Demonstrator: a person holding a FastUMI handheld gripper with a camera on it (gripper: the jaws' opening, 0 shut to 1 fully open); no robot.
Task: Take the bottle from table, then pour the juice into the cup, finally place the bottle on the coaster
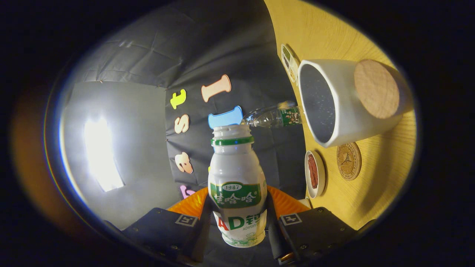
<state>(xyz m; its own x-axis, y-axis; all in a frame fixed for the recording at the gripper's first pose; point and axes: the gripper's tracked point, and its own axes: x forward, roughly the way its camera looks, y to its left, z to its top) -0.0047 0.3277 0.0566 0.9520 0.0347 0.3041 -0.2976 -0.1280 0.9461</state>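
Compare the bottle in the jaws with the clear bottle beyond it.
The held bottle is opaque white with a green neck ring; the far bottle is clear plastic. The held bottle sits gripped between the jaws; the far bottle stands free by the cup. Both carry green labels.

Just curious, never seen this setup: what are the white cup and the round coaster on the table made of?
White cup: likely glazed ceramic, with thick walls and a soft sheen. Round brown coaster: probably wood or cork, matte, with a stamped emblem. The gripper holds the white plastic-looking bottle.
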